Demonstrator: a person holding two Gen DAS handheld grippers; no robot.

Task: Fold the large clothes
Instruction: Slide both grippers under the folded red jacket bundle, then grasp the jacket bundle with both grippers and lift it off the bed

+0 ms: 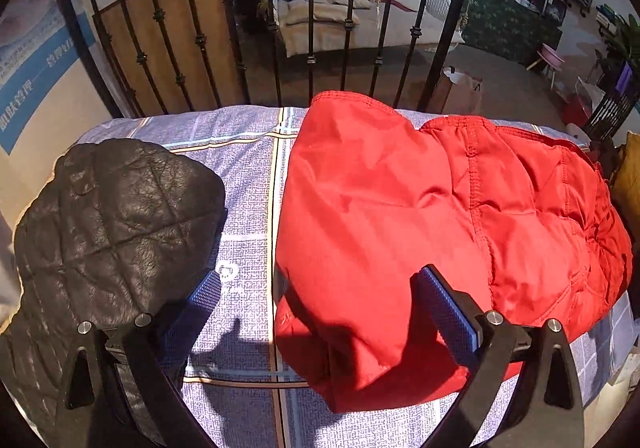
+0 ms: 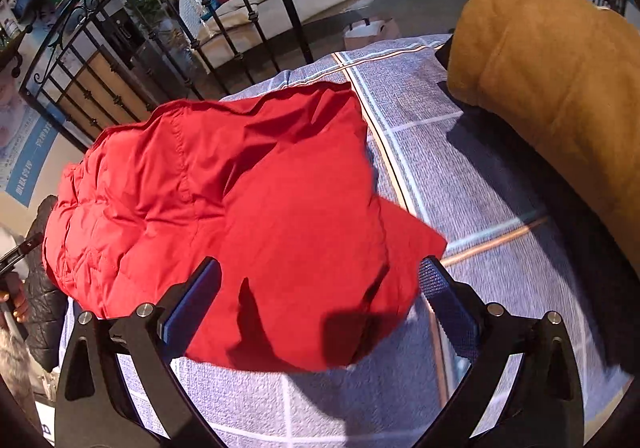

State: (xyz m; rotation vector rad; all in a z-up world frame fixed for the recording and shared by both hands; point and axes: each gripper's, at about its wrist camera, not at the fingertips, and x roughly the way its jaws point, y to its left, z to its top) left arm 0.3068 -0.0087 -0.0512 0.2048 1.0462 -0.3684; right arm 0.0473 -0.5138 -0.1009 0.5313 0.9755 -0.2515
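A red padded jacket [image 1: 420, 224] lies bunched and folded over on the purple checked bedsheet [image 1: 240, 175]. My left gripper [image 1: 320, 288] hovers open over the jacket's near left edge, blue pads wide apart and nothing between them. In the right wrist view the same red jacket [image 2: 248, 215] fills the middle, and my right gripper [image 2: 320, 284] stands open above its near edge, empty.
A black quilted jacket [image 1: 108, 232] lies at the left on the sheet. A tan plush bundle [image 2: 560, 95] sits at the right. A black iron bed rail [image 1: 276, 27] runs along the far edge. A person's hand [image 2: 16, 300] shows at far left.
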